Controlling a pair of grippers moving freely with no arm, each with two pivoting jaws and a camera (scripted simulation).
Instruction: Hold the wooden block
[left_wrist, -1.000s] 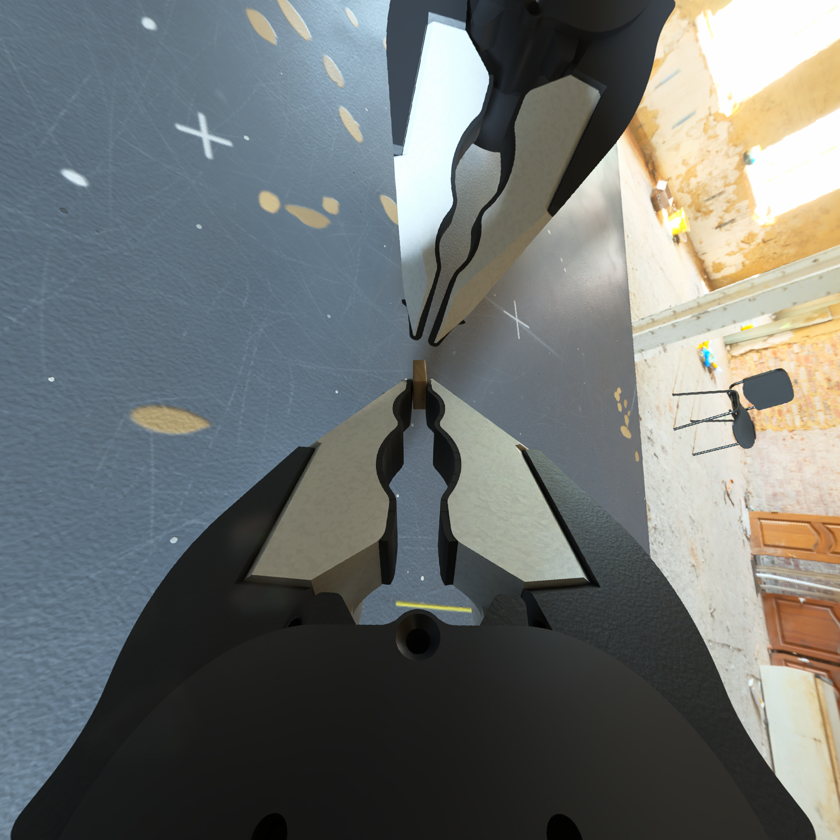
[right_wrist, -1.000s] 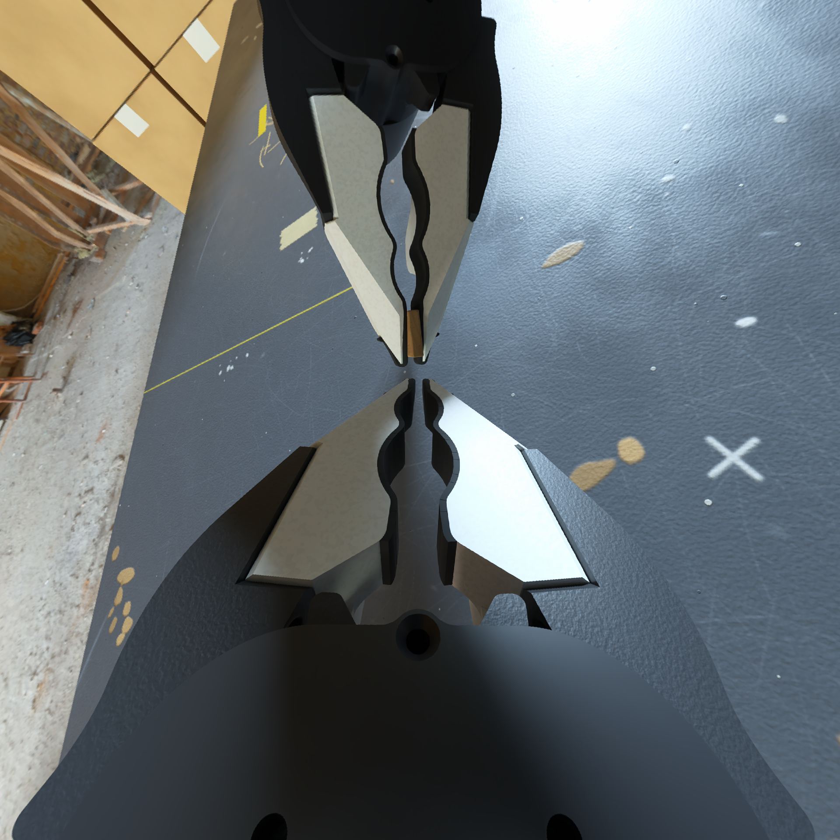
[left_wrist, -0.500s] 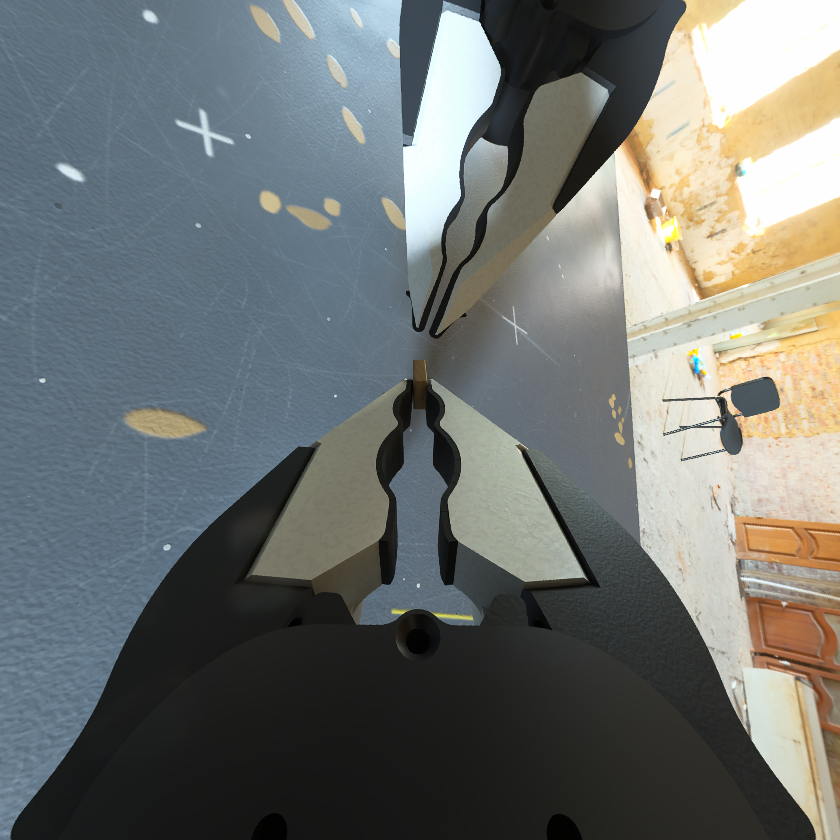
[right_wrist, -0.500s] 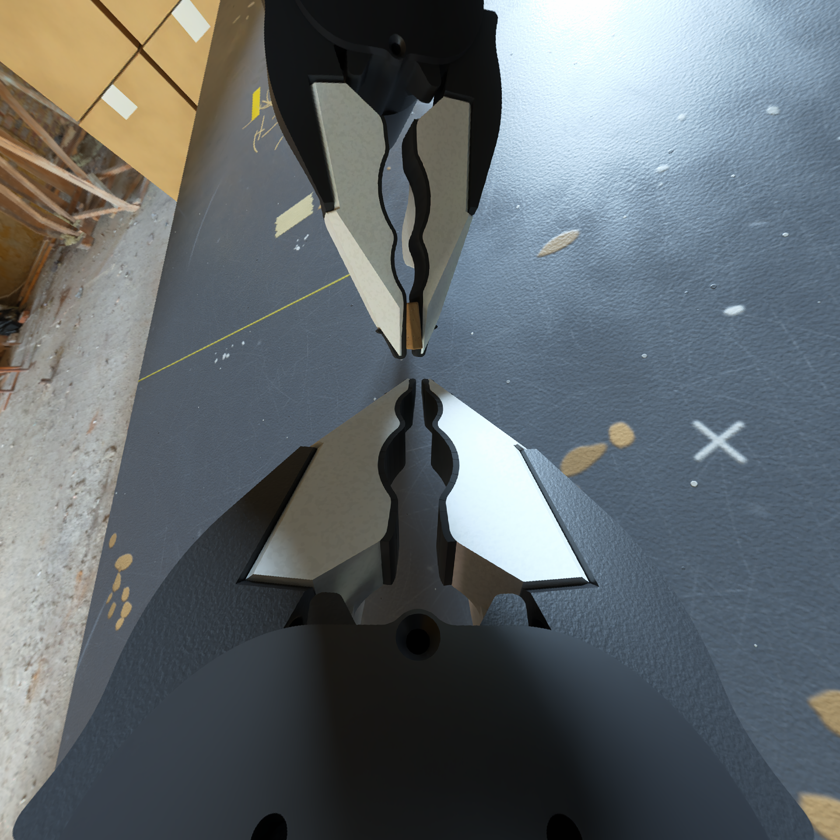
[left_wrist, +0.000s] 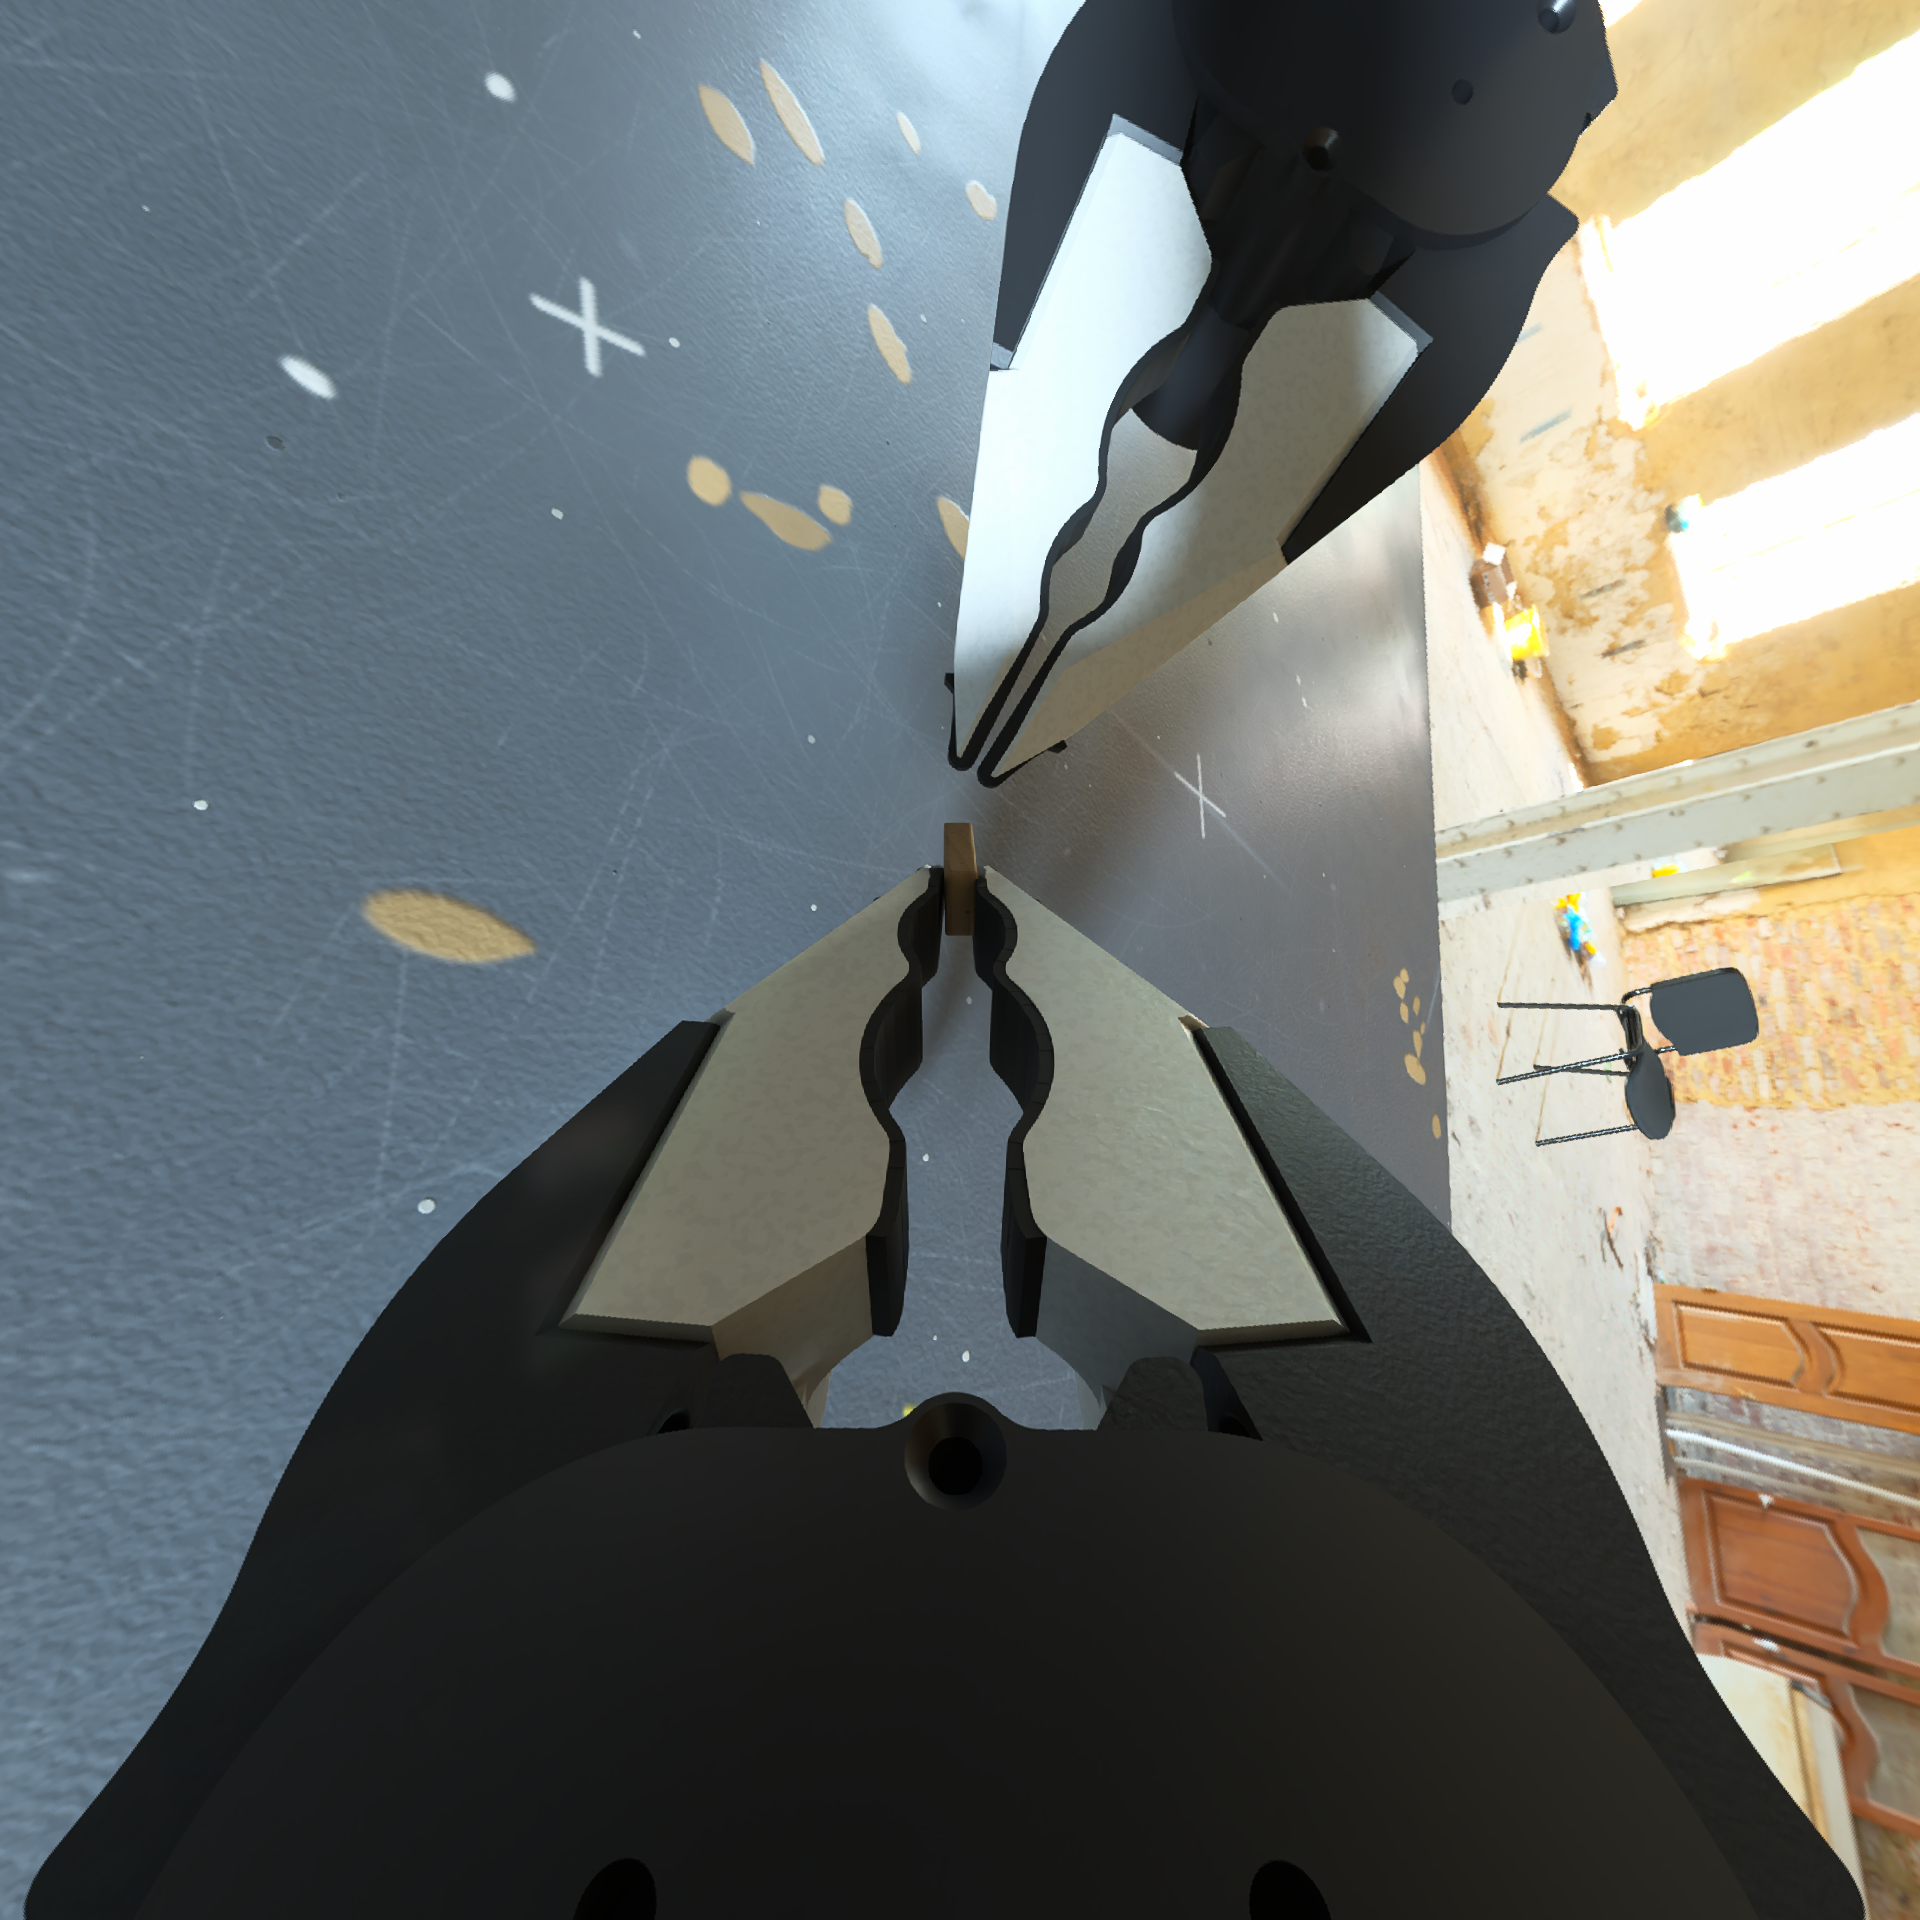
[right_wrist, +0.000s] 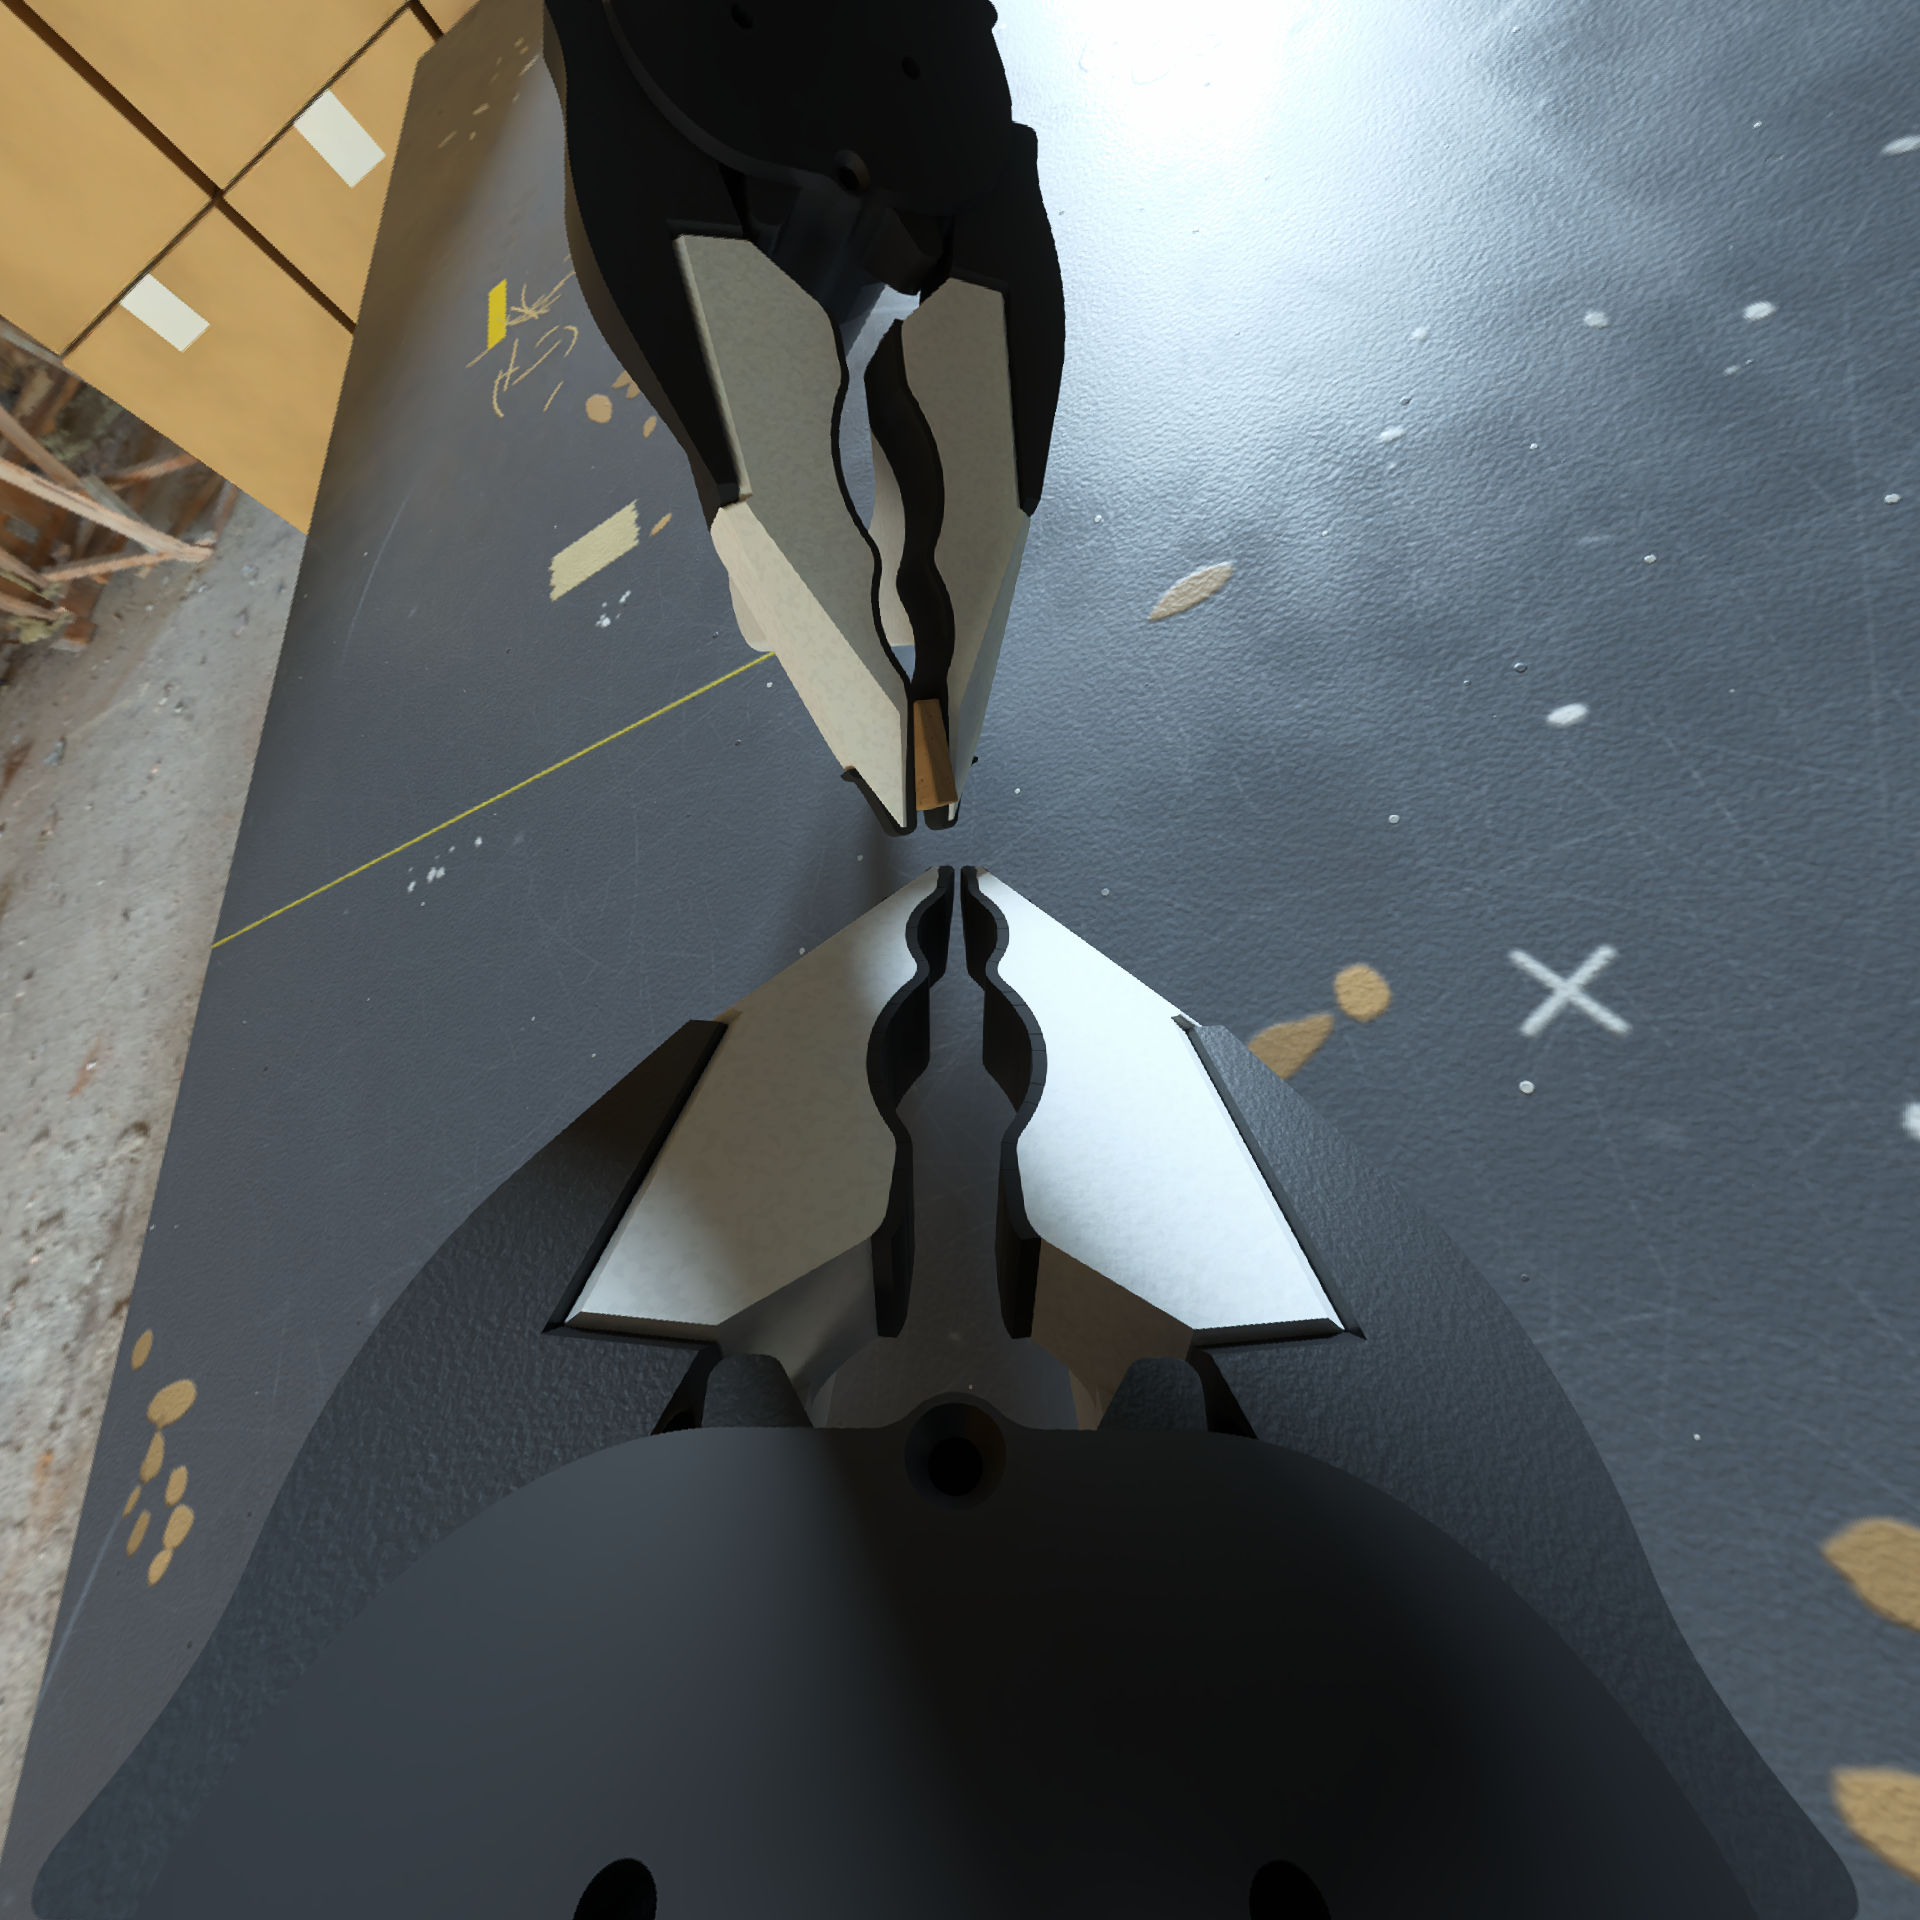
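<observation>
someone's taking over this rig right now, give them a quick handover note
Left gripper: shut on the block, a small wooden piece pinched at the very tips of its fingers, above the dark table.
Right gripper: shut, nothing in it, tips facing the left one's across a small gap, not touching the block.
Done: block grasped and off the table.
Left: keep the grip steady. The hold is only at the tips, so avoid jerks, and keep the right gripper clear.
</observation>
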